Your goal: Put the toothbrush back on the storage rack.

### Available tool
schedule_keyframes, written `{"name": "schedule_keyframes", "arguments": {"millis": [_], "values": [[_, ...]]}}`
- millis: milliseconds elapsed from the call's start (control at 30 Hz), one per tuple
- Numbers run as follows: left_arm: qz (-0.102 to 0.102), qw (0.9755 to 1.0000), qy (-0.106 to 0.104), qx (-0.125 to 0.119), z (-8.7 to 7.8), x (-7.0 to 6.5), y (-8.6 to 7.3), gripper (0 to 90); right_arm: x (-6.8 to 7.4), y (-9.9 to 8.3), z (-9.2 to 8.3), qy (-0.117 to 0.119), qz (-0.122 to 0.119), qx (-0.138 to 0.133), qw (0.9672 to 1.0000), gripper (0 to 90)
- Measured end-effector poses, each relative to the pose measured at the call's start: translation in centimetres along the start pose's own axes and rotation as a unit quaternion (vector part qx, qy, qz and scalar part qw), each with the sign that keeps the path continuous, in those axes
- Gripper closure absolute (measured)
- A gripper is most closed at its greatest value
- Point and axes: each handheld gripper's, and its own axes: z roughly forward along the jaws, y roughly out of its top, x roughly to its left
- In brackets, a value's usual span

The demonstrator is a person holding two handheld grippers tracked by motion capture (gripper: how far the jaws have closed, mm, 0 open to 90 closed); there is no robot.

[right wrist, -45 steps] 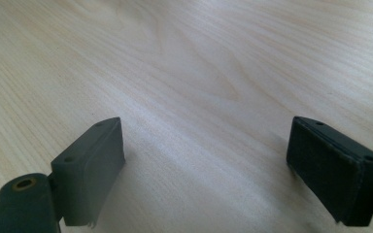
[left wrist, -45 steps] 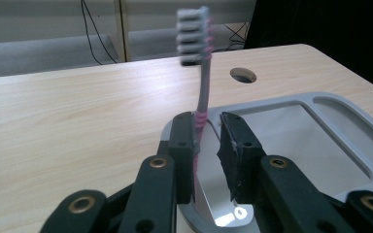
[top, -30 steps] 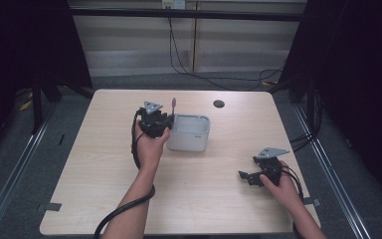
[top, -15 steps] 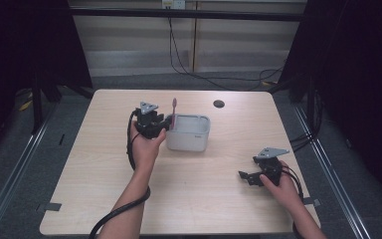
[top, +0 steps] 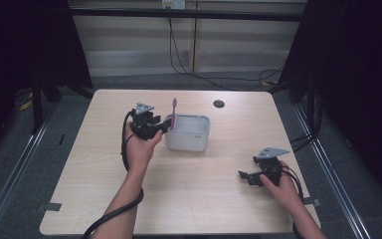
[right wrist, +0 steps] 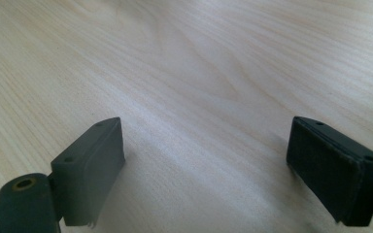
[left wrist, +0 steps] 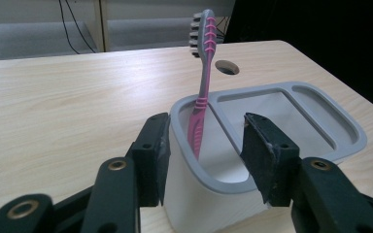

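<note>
We note pink toothbrush [left wrist: 203, 92] upright in grey caddy's [top: 201, 136] left compartment mid-table, left gripper [left wrist: 205, 155] jaws spread astride that corner, not pinching, right gripper [top: 245, 175] jaws wide apart, low over bare table [top: 79, 174].

- The high view looks forward and down from above the near edge, taking in the whole tabletop [top: 219, 199].
- The left gripper view sits close, facing the caddy [left wrist: 272, 141], which the high view shares [top: 189, 133].
- The right gripper view looks down closely at bare wood.

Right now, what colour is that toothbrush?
Pink and grey toothbrush, clearest in the left gripper view.
</note>
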Motion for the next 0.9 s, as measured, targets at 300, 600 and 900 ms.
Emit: {"name": "schedule_keyframes", "arguments": {"millis": [300, 600, 900], "values": [[-0.004, 1.0000, 0.000, -0.005, -0.9, 0.9, -0.2, 48.0, 0.0, 0.0, 0.0, 0.000, 0.000, 0.000, 1.0000, 12.9], [-0.008, 0.9999, -0.002, -0.010, -1.8, 1.7, -0.4, 44.0, 0.0, 0.0, 0.0, 0.000, 0.000, 0.000, 1.0000, 12.9], [-0.027, 0.9996, -0.007, -0.005, -2.5, 2.5, -1.0, 41.8, 0.0, 0.0, 0.0, 0.000, 0.000, 0.000, 1.0000, 12.8]]}}
